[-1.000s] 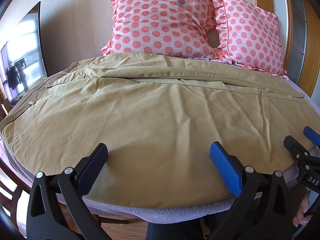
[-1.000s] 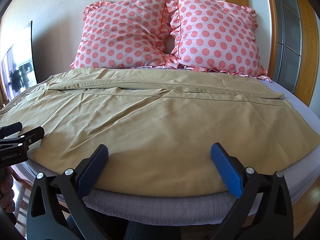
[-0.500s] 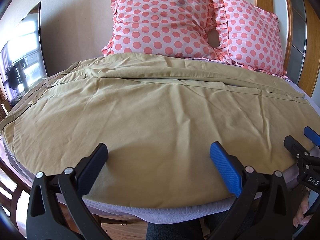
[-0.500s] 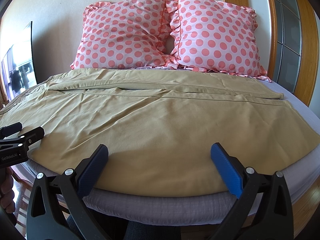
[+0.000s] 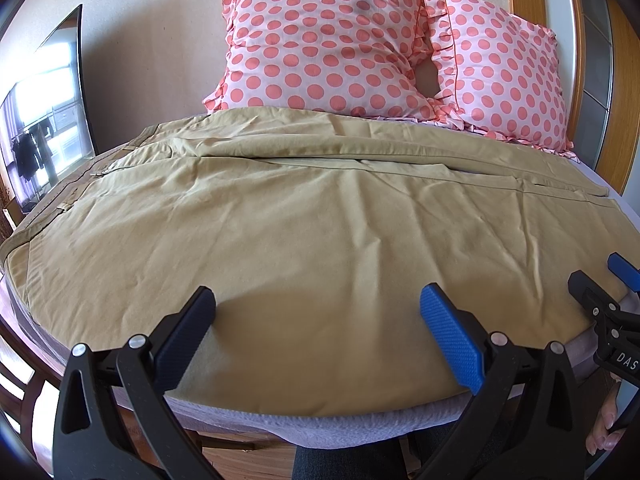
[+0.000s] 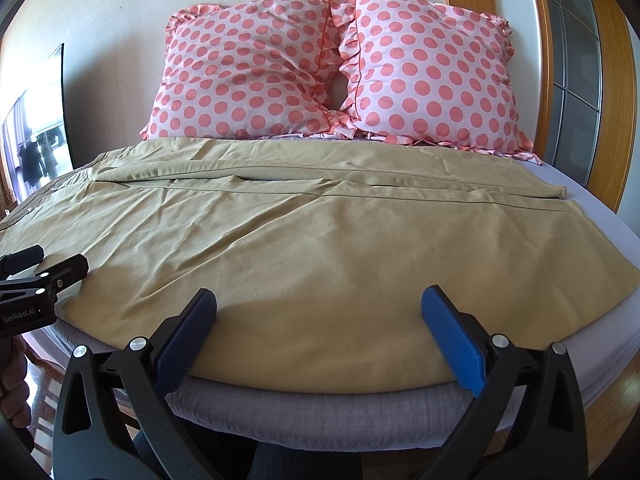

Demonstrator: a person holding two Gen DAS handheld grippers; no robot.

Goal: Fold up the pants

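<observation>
Khaki pants (image 5: 304,216) lie spread flat across the bed, waistband at the left, leg hems at the right; they also show in the right wrist view (image 6: 320,240). My left gripper (image 5: 316,320) is open and empty, hovering over the near edge of the pants. My right gripper (image 6: 318,320) is open and empty over the near edge further right. The right gripper's tip shows at the right edge of the left wrist view (image 5: 604,292), and the left gripper at the left edge of the right wrist view (image 6: 44,268).
Two pink polka-dot pillows (image 5: 328,40) (image 6: 428,72) lean on the wall at the head of the bed. The grey mattress edge (image 6: 320,412) runs below the pants. A dark screen (image 5: 44,112) stands at the left. A wooden frame (image 6: 608,80) is at the right.
</observation>
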